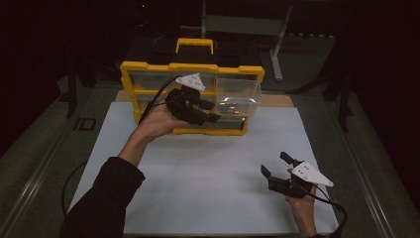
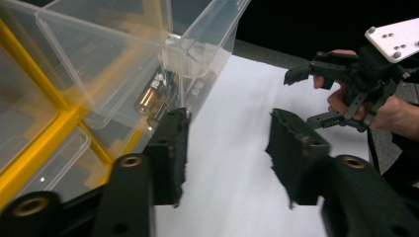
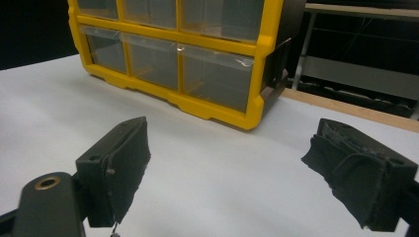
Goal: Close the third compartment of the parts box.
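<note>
A yellow organizer (image 1: 190, 68) with clear drawers stands upright at the back of the white sheet (image 1: 208, 168). Its upper right drawer (image 1: 238, 93) is pulled out and holds batteries (image 1: 229, 105). My left gripper (image 1: 212, 111) hovers open just in front of that drawer, nothing between its jaws. In the left gripper view the clear drawer (image 2: 197, 44) with a battery (image 2: 148, 96) lies just beyond the left jaw of the gripper (image 2: 227, 143). My right gripper (image 1: 274, 163) rests open and empty at the near right. It faces the organizer (image 3: 257, 49) from a distance.
A black case with a yellow handle (image 1: 195, 45) sits behind the organizer. A grey metal stand (image 1: 277, 44) rises at the back right. A wooden board edge (image 3: 346, 106) borders the sheet's far side. Metal rails (image 1: 366, 183) run along both sides of the table.
</note>
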